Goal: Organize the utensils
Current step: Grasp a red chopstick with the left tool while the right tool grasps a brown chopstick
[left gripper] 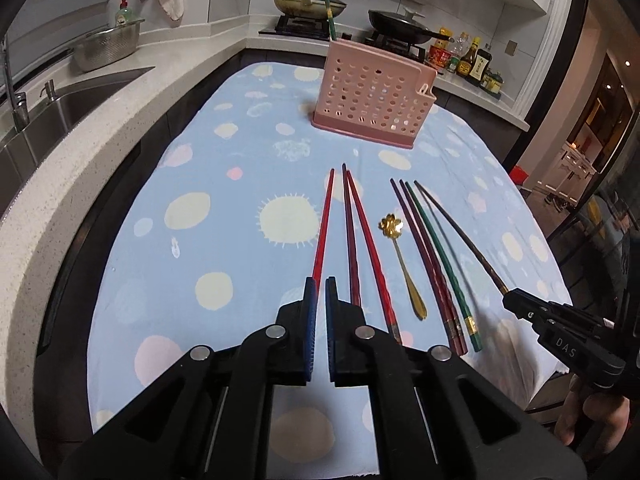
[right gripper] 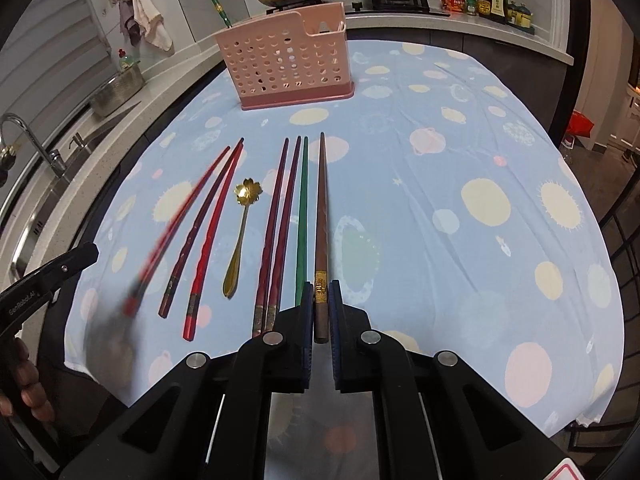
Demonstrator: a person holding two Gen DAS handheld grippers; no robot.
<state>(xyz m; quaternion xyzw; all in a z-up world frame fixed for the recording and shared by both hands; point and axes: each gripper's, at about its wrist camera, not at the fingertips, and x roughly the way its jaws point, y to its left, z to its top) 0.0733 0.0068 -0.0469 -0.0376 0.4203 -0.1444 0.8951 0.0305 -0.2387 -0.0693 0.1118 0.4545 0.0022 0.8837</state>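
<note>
Several chopsticks and a gold flower spoon lie in a row on the blue spotted cloth. My left gripper is shut on a red chopstick, the leftmost one; in the right wrist view this chopstick is blurred. My right gripper is shut on a brown chopstick, the rightmost one; it also shows in the left wrist view. The pink perforated utensil holder stands at the far end of the cloth with one green chopstick in it.
A dark red and a red chopstick, two maroon ones and a green one lie between. A sink and colander are left. Stove pans and bottles stand behind.
</note>
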